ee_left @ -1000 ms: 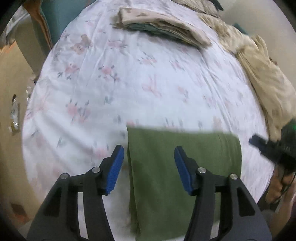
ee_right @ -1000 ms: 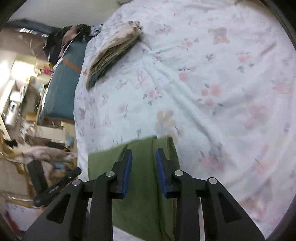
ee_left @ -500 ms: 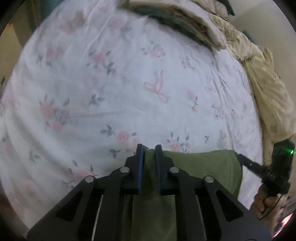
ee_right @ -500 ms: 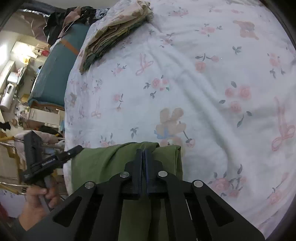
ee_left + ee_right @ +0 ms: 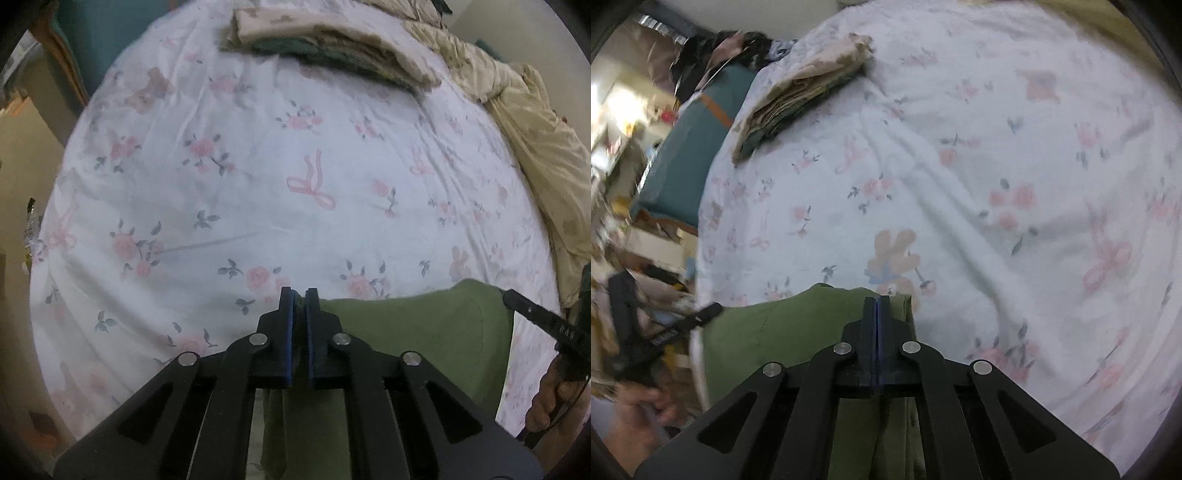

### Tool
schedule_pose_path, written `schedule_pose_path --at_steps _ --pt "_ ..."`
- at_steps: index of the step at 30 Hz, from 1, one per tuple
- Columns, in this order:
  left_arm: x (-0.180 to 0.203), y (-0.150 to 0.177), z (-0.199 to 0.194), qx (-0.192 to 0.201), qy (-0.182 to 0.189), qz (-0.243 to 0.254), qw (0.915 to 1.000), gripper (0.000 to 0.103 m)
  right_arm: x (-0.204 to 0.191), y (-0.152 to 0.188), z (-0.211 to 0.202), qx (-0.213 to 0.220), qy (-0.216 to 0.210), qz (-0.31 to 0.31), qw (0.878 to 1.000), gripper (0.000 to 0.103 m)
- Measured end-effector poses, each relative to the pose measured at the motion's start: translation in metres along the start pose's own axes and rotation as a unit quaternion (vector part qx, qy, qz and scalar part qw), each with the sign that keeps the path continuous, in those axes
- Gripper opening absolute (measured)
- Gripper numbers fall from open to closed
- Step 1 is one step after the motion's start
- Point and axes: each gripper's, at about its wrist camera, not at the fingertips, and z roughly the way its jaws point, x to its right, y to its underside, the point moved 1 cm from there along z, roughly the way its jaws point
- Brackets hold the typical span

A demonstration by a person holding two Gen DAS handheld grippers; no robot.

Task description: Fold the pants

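Both jaw pairs, spread a second ago, have now pinched the far corners of the green pants point(image 5: 406, 332).

You hold the folded pants at the near edge of the floral bedsheet point(image 5: 258, 166): left gripper point(image 5: 299, 295) and right gripper point(image 5: 877, 301) each clamp a corner. Next, probably lift both corners evenly and carry them over together, keeping that edge taut.
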Motion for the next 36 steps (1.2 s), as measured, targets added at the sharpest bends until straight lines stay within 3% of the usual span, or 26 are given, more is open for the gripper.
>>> schedule_pose_path --at_steps 4,7,9,10,13,16,20,21,23,24,25,26,27,28,29,33,36 --pt "-0.003 0.0 -0.022 0.038 -0.033 -0.009 0.9987 0.017 -0.014 -0.005 -0.023 0.047 0.021 -0.027 0.998 0.006" --pt "0.013 0.004 -0.04 0.077 0.012 0.023 0.9967 0.017 -0.035 -0.019 -0.024 0.043 -0.018 -0.049 0.998 0.006" --pt "0.025 0.011 -0.037 0.057 0.066 0.04 0.9954 0.018 -0.056 -0.027 -0.001 -0.015 -0.019 -0.08 0.996 0.006" --pt "0.029 0.016 -0.03 0.039 0.085 0.044 0.9946 0.019 -0.069 -0.029 0.022 -0.071 -0.016 -0.096 0.993 0.006" --pt "0.033 0.03 -0.006 -0.013 0.066 0.056 0.9962 0.02 -0.083 -0.024 0.058 -0.125 0.015 -0.127 0.984 0.001" --pt "0.024 0.039 0.008 -0.046 0.05 0.052 0.9963 0.027 -0.064 -0.021 0.063 -0.122 0.085 -0.126 0.981 0.001" --pt "0.008 0.044 0.005 -0.053 0.049 0.035 0.9968 0.031 -0.019 -0.021 0.045 -0.106 0.18 -0.123 0.97 0.006" --pt "0.005 0.045 0.002 -0.053 0.051 0.03 0.9969 0.031 -0.011 -0.02 0.036 -0.102 0.18 -0.116 0.972 0.006" --pt "0.0 0.046 -0.01 -0.04 0.062 0.023 0.997 0.035 -0.008 -0.015 0.006 -0.071 0.139 -0.101 0.983 0.006" --pt "-0.003 0.047 -0.018 -0.025 0.063 0.019 0.9975 0.047 -0.01 -0.009 -0.01 -0.049 0.119 -0.098 0.987 0.007" --pt "-0.006 0.048 -0.025 -0.01 0.06 0.015 0.998 0.068 -0.012 -0.004 -0.025 -0.031 0.096 -0.093 0.991 0.008" --pt "-0.012 0.05 -0.032 0.011 0.053 0.007 0.9985 0.079 -0.011 0.005 -0.037 -0.021 0.062 -0.082 0.995 0.03" --pt "-0.017 0.052 -0.037 0.03 0.048 -0.003 0.9984 0.095 -0.007 0.012 -0.044 -0.02 0.027 -0.063 0.997 0.073" --pt "-0.025 0.056 -0.039 0.041 0.05 -0.016 0.9978 0.101 -0.003 0.019 -0.048 -0.022 -0.003 -0.039 0.999 0.089" --pt "-0.031 0.059 -0.035 0.039 0.056 -0.025 0.9974 0.101 0.005 0.029 -0.05 -0.018 -0.037 -0.014 0.999 0.095" --pt "-0.046 0.088 0.001 -0.032 0.126 -0.078 0.9885 0.101 0.022 0.059 -0.018 -0.051 -0.107 0.069 0.991 0.094" --pt "-0.044 0.104 0.011 -0.038 0.158 -0.088 0.9828 0.101 0.034 0.075 0.007 -0.093 -0.095 0.089 0.987 0.094"
